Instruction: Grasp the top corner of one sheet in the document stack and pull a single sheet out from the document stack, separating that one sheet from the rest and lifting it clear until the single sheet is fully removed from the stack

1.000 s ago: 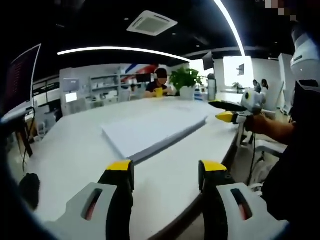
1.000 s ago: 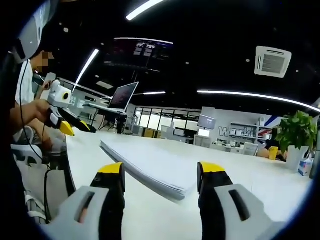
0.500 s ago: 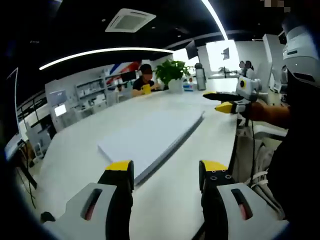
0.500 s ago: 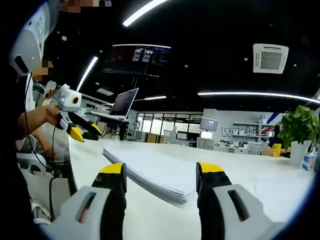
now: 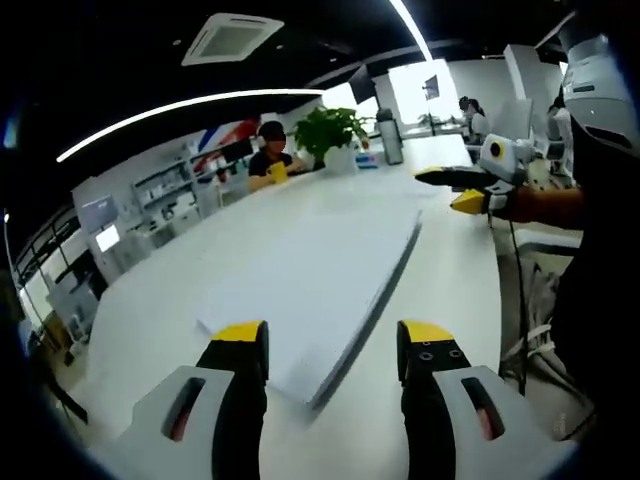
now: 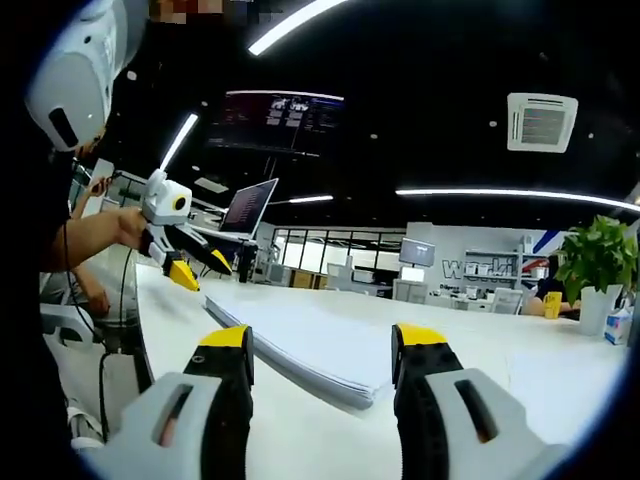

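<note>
A thick stack of white sheets (image 5: 320,285) lies flat on the white table (image 5: 170,300). In the left gripper view my left gripper (image 5: 330,345) stands open just above the stack's near corner, nothing between its yellow-tipped fingers. The right gripper (image 5: 462,190) shows at the far right of that view, held in a hand, jaws apart. In the right gripper view my right gripper (image 6: 322,345) is open before the stack (image 6: 310,335), near its corner, and the left gripper (image 6: 190,260) hovers over the stack's far left end.
A potted plant (image 5: 325,135) and a seated person (image 5: 268,160) are at the table's far end. The table edge (image 5: 505,300) runs along the right, with a chair (image 5: 545,260) beyond it. A laptop (image 6: 248,205) stands behind the stack in the right gripper view.
My left gripper has moved forward over the stack, whose near corner now lies between its fingers. In the right gripper view the left gripper has come closer to the stack's far end.
</note>
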Available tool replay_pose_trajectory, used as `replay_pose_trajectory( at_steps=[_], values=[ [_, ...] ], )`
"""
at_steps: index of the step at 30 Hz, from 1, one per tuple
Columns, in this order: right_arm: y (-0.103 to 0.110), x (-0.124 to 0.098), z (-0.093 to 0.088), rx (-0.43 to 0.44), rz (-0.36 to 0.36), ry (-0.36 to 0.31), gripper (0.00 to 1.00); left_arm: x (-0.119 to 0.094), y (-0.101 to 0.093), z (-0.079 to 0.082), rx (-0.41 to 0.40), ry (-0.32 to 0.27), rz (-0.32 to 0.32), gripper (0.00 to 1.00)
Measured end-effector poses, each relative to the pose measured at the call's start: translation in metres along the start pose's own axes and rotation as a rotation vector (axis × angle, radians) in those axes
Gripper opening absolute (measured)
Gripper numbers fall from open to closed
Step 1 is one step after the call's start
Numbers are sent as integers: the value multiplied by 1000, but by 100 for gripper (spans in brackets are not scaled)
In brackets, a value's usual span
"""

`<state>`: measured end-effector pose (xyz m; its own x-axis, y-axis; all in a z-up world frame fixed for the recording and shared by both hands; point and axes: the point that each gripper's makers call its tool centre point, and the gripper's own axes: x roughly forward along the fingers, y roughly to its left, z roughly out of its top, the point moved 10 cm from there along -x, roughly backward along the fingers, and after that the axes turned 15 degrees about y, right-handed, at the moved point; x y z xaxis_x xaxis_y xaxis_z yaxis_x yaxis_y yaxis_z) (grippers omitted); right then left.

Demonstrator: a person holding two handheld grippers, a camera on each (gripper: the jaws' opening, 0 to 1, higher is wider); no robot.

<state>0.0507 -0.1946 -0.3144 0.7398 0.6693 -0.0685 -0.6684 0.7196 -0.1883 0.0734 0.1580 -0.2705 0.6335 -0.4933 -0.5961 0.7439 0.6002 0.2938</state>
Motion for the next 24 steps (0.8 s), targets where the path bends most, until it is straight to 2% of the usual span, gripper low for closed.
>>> replay_pose_trajectory(
  at_steps=[6,13,24],
  values=[
    [3,-3,0,6,20,3,54,15,4,13,51,-30,-50,52],
    [5,-5,1,12,33,5,54,28,6,25,137,8,-90,50],
    [7,-7,2,10,47,-3,54,53,-8,31,181,52,-191,49]
  ],
)
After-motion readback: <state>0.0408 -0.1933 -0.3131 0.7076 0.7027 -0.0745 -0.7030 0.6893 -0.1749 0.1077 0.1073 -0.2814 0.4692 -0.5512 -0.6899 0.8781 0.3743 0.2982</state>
